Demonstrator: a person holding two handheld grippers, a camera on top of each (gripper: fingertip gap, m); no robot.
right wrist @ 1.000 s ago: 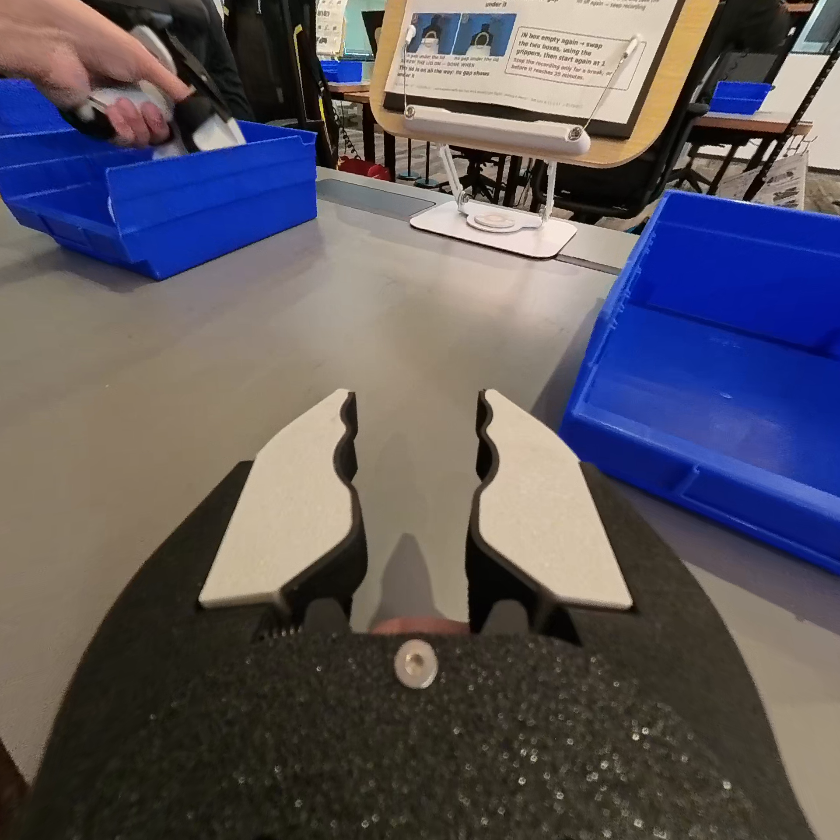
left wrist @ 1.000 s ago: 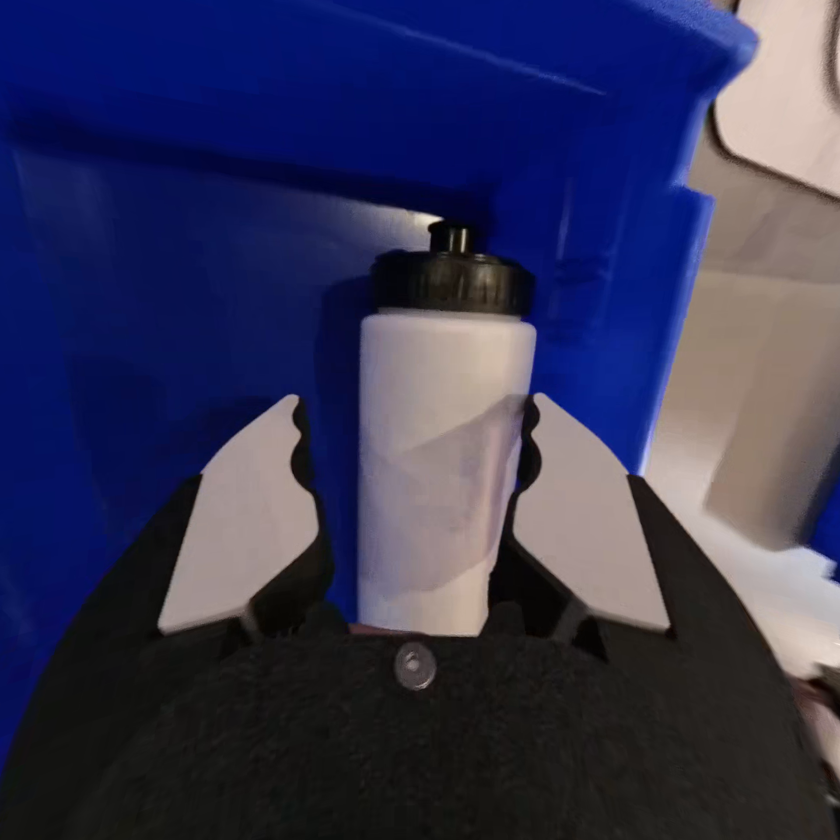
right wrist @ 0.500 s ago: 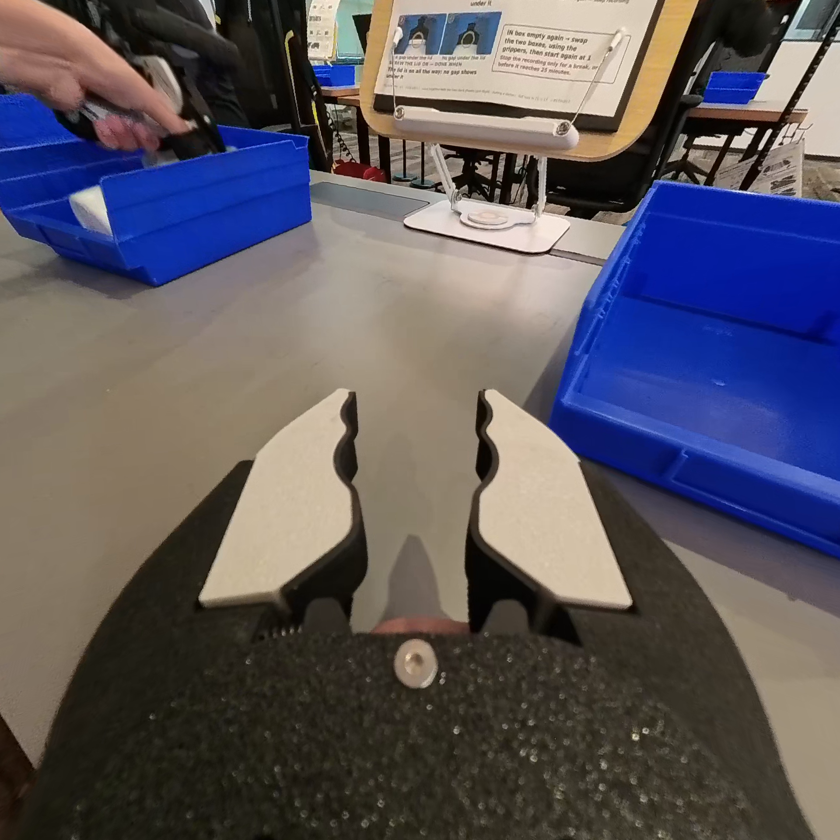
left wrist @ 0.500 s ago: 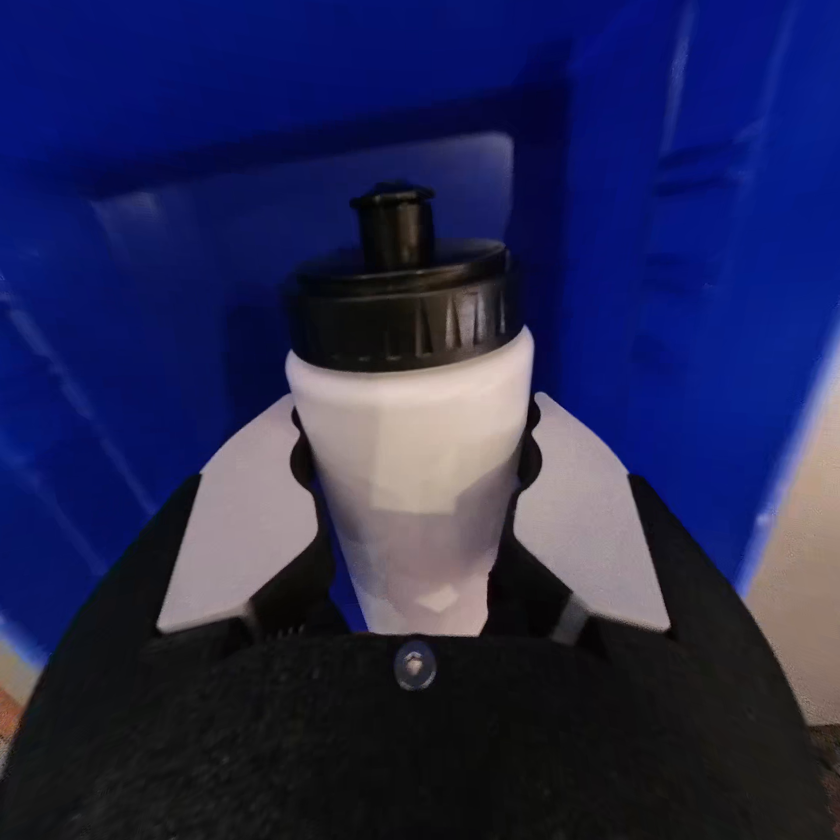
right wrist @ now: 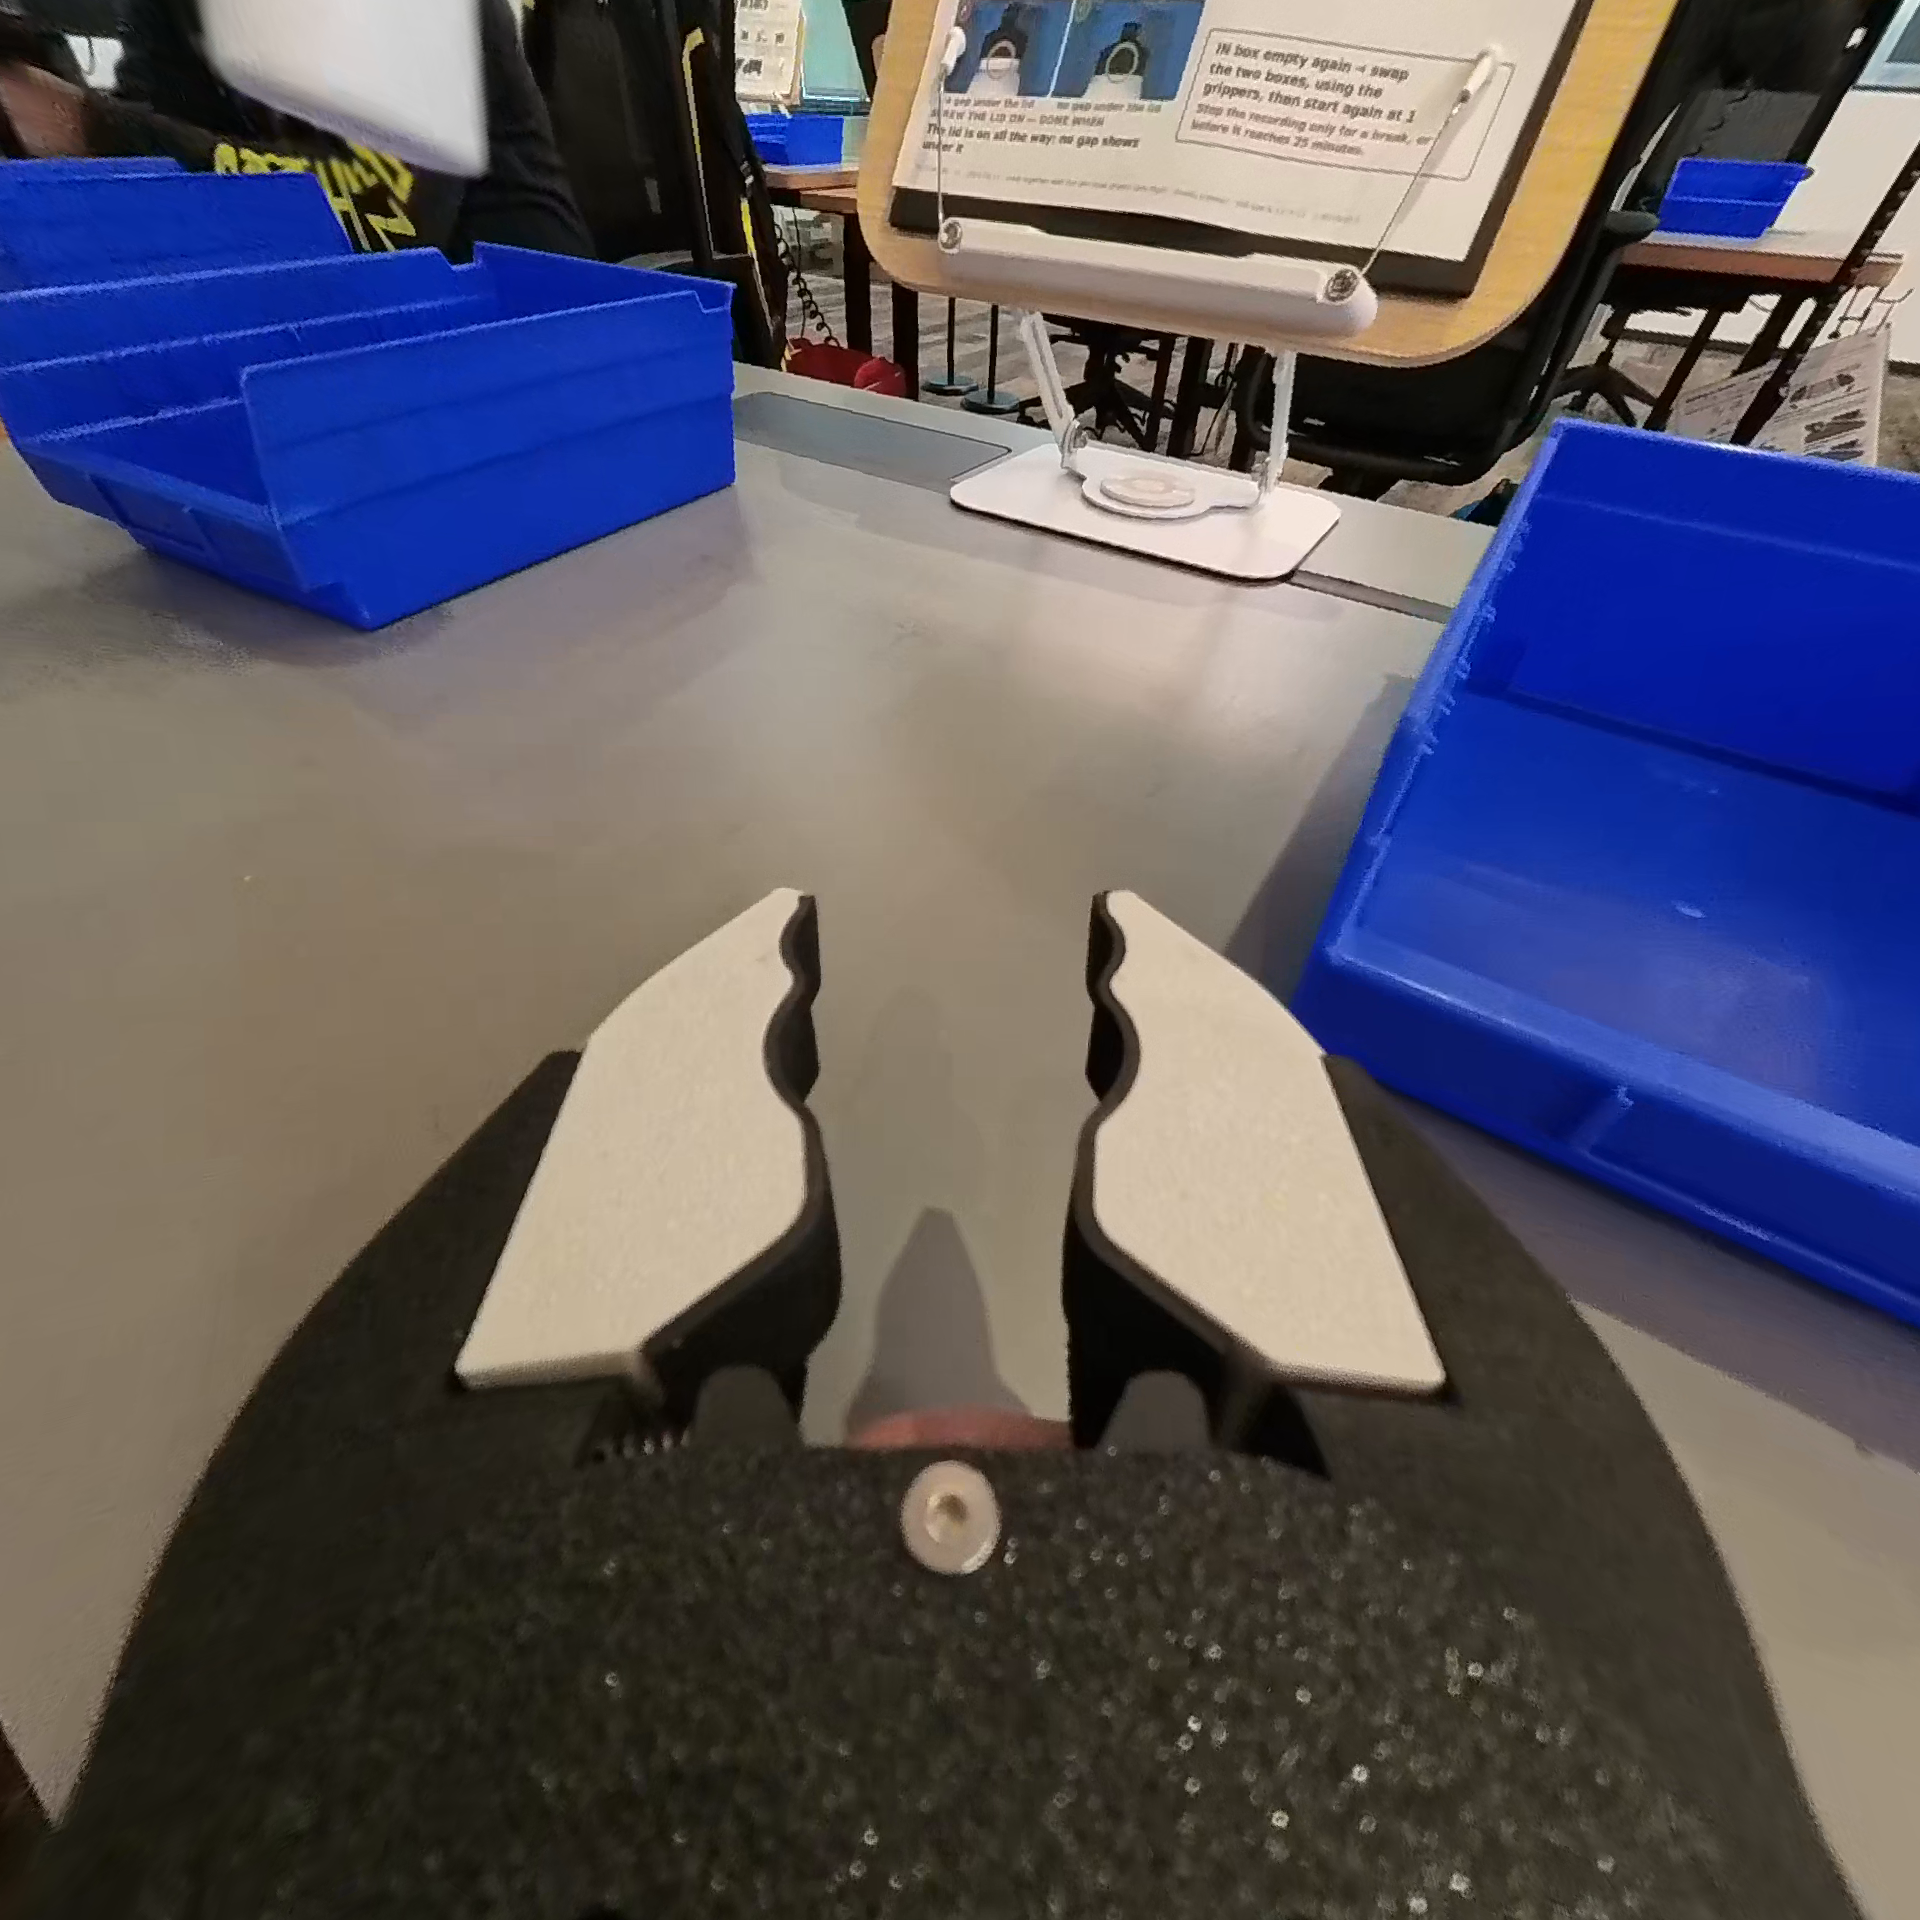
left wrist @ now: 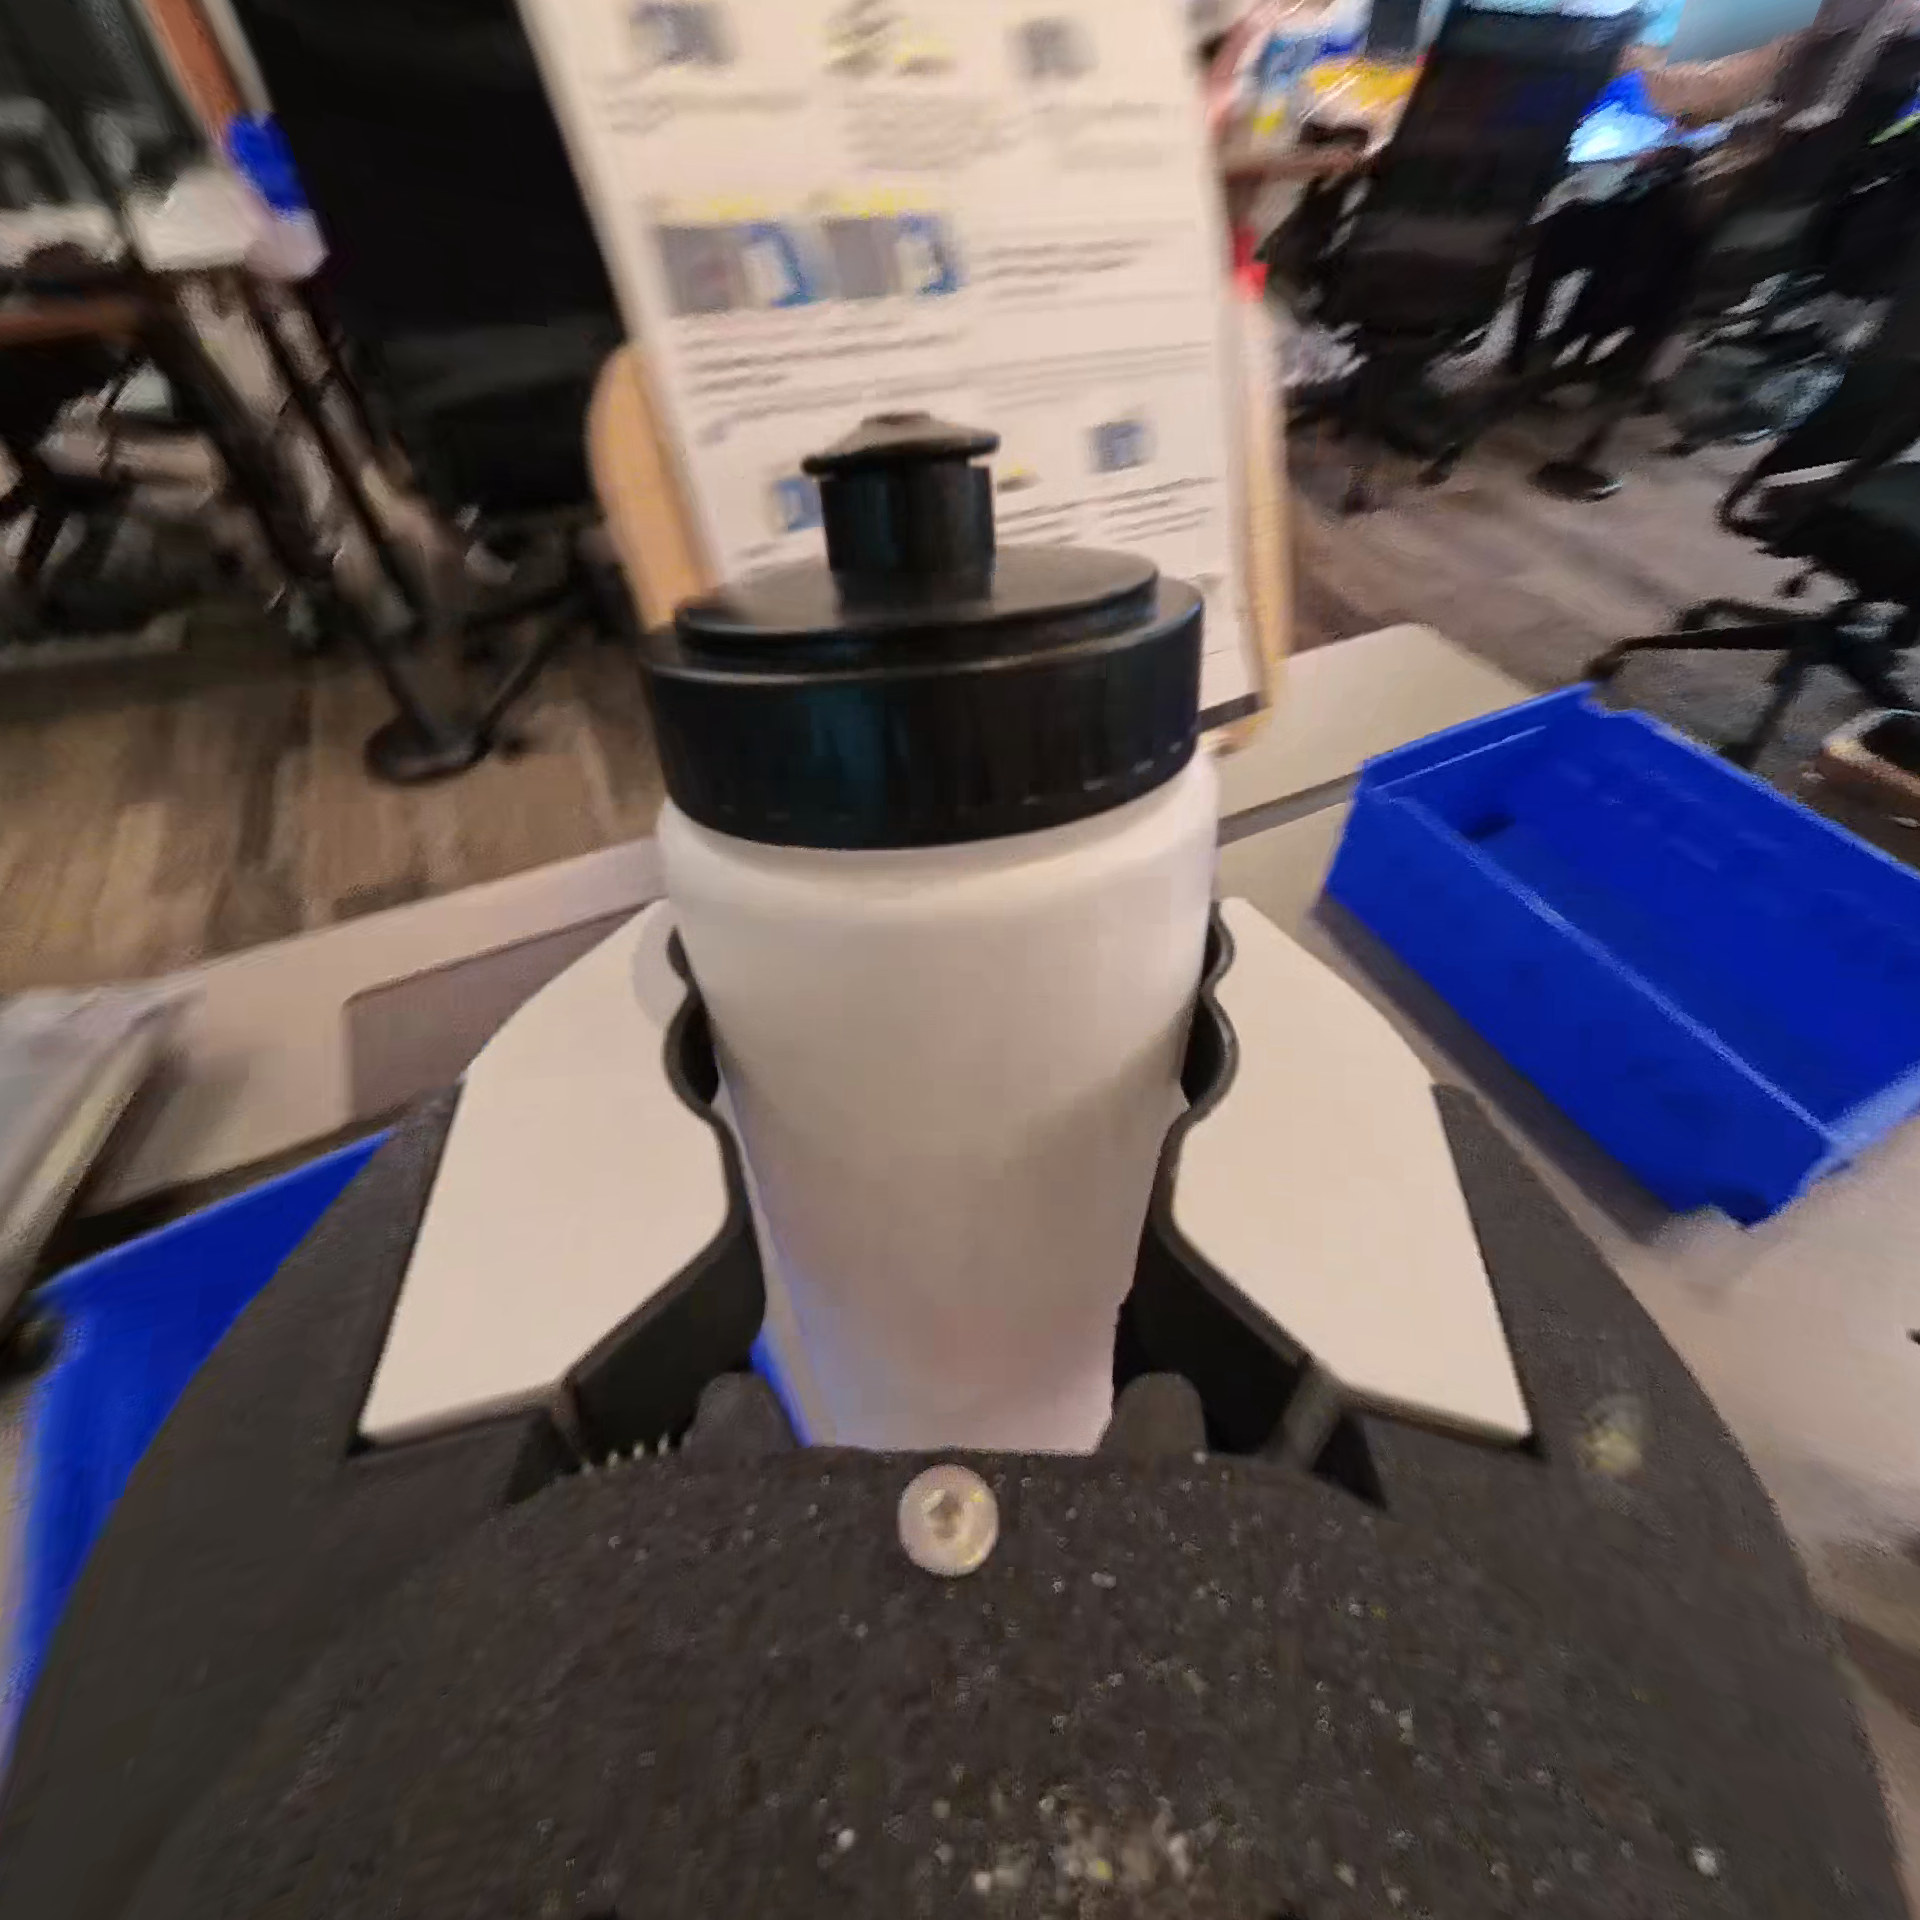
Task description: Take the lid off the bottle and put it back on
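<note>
My left gripper (left wrist: 940,935) is shut on a white bottle (left wrist: 935,1091). Both pads press its sides just below the shoulder, and the bottle stands upright in the grasp, held in the air. Its black screw lid (left wrist: 920,717) with a pull spout sits on top. The right wrist view shows a blurred white shape (right wrist: 353,73) at the top left, above the left blue bin (right wrist: 416,436); it looks like this bottle. My right gripper (right wrist: 951,914) is open and empty, low over the grey table (right wrist: 623,779).
A second blue bin (right wrist: 1662,987) lies at the right of the table and also shows in the left wrist view (left wrist: 1621,987). A stand with an instruction sheet (right wrist: 1143,260) is at the table's far edge. Chairs and desks are behind.
My left gripper has lifted the bottle out of the left blue bin and turned it upright, so the room now shows behind it. My right gripper has stayed open and hardly moved.
</note>
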